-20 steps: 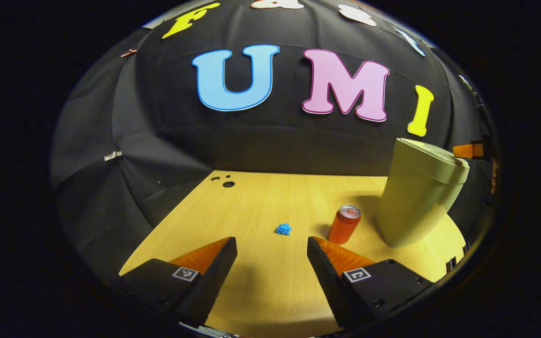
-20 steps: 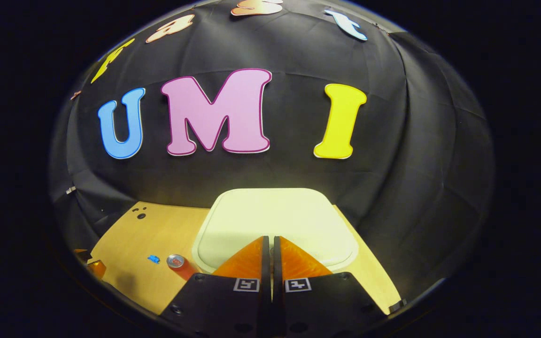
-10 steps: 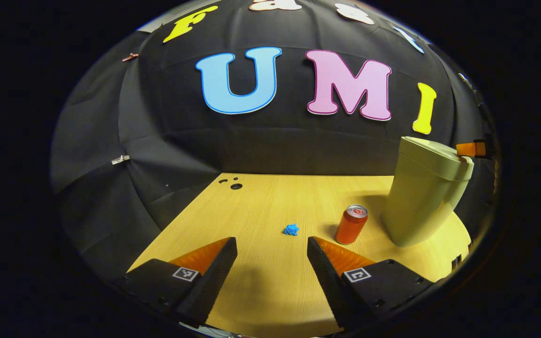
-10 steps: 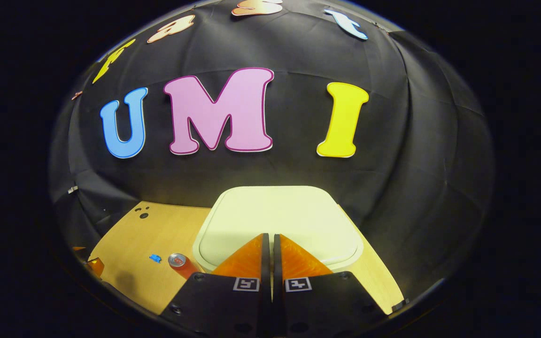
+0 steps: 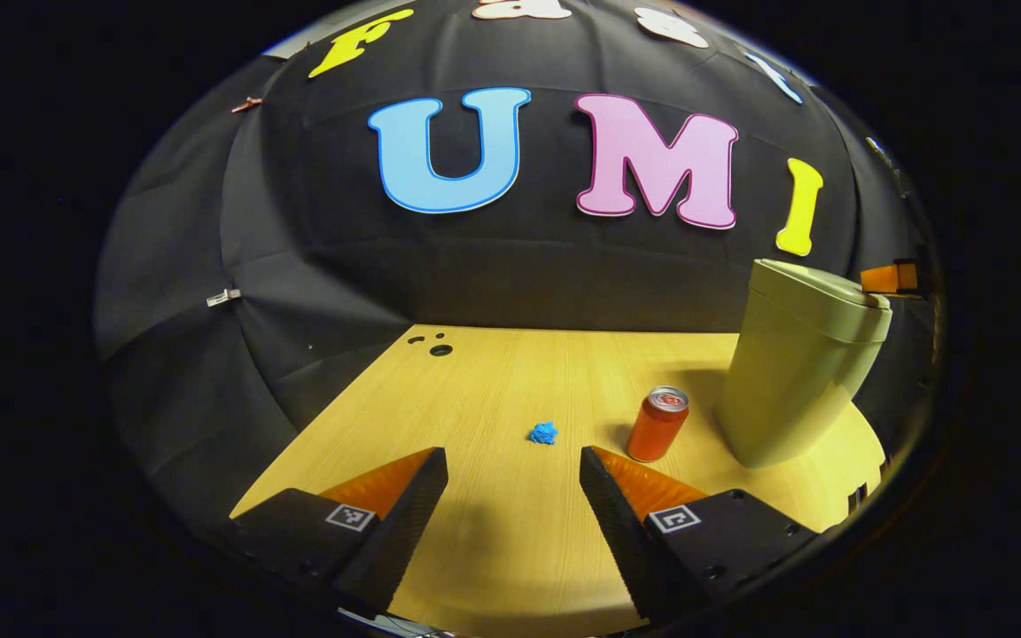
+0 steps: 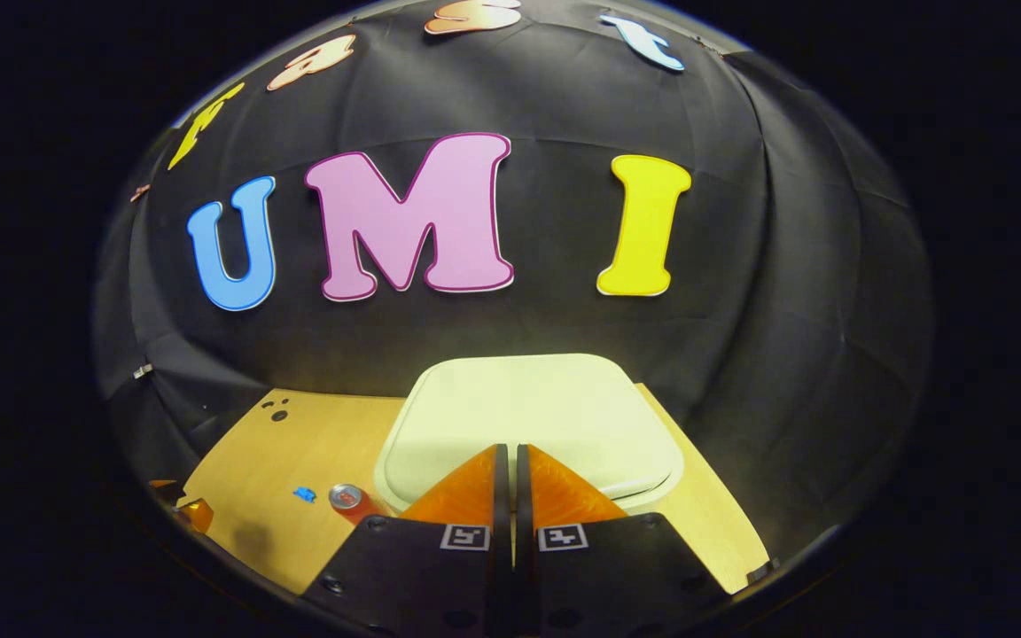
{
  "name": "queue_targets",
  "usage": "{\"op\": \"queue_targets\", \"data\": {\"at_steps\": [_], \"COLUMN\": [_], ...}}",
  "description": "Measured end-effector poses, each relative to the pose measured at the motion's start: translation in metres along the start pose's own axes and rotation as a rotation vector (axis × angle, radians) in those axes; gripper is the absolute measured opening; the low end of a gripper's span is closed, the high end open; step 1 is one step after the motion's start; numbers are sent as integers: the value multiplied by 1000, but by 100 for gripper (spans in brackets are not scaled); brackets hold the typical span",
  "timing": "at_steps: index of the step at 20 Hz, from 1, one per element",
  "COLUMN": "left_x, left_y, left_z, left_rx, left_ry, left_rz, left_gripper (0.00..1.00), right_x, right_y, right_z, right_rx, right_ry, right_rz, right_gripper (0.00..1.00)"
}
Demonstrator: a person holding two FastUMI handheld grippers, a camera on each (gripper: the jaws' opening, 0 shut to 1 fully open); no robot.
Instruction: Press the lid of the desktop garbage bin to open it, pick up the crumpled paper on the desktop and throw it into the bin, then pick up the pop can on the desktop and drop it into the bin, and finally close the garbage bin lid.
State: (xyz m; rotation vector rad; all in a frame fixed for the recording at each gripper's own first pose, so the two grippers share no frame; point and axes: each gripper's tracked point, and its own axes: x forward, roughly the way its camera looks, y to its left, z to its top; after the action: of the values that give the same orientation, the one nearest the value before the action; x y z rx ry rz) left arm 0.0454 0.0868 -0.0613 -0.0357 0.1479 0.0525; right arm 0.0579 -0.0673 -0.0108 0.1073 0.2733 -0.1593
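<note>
A pale green bin (image 5: 790,381) stands at the table's right with its lid (image 6: 528,421) down. My right gripper (image 6: 507,452) is shut, fingertips over the lid's near edge; whether they touch it I cannot tell. Its tip (image 5: 887,280) pokes in above the bin in the left gripper view. An orange pop can (image 5: 658,424) stands upright left of the bin, also seen as the can (image 6: 346,498) in the right gripper view. A small blue crumpled paper (image 5: 543,433) lies left of the can. My left gripper (image 5: 513,461) hangs open, low over the table, short of the paper.
The wooden table (image 5: 493,381) has small round holes (image 5: 440,349) at its far left corner. Black cloth walls close in behind and on both sides. The left gripper's fingertip (image 6: 191,511) shows at the lower left of the right gripper view.
The left gripper view has drifted slightly; paper and can sit in nearly the same places. The right gripper stays shut over the lid, which looks a little lower and farther than before.
</note>
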Motion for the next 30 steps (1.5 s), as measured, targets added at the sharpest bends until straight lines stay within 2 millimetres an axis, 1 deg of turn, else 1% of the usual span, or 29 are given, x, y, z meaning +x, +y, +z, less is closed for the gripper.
{"op": "queue_targets", "data": {"at_steps": [2, 5, 9, 12, 14, 18, 21, 24, 27, 30], "left_x": [-2, -4, -9, -15, -19, -17, -4, 13, 40, 71], "left_y": [3, 6, 11, 20, 27, 34, 40, 42, 37, 24], "left_z": [1, -3, -6, -10, -12, -13, -14, -10, -10, -13], "left_rx": [0, -6, 6, 3, -5, -20, -18, -35, -39, -43], "left_ry": [-8, -3, -11, -17, -21, -28, -18, -5, 20, 56], "left_rz": [0, -13, -37, -54, -69, -124, -131, -129, -133, -164], "left_gripper": [96, 96, 96, 96, 96, 96, 96, 96, 96, 96], "right_x": [-14, -32, -52, -70, -79, -95, -100, -96, -88, -78], "right_y": [4, 5, 2, 4, 10, 26, 38, 43, 43, 36], "right_z": [10, 12, 9, 3, -2, -9, -16, -22, -26, -34], "right_rx": [19, -1, -9, -5, 0, -17, -52, -41, -33, -42], "right_ry": [-29, -42, -46, -45, -41, -52, -51, -49, -40, -17], "right_rz": [-1, -12, -47, -69, -77, -76, -57, -36, -21, -22], "right_gripper": [5, 5, 5, 5, 5, 5, 5, 5, 5, 5]}}
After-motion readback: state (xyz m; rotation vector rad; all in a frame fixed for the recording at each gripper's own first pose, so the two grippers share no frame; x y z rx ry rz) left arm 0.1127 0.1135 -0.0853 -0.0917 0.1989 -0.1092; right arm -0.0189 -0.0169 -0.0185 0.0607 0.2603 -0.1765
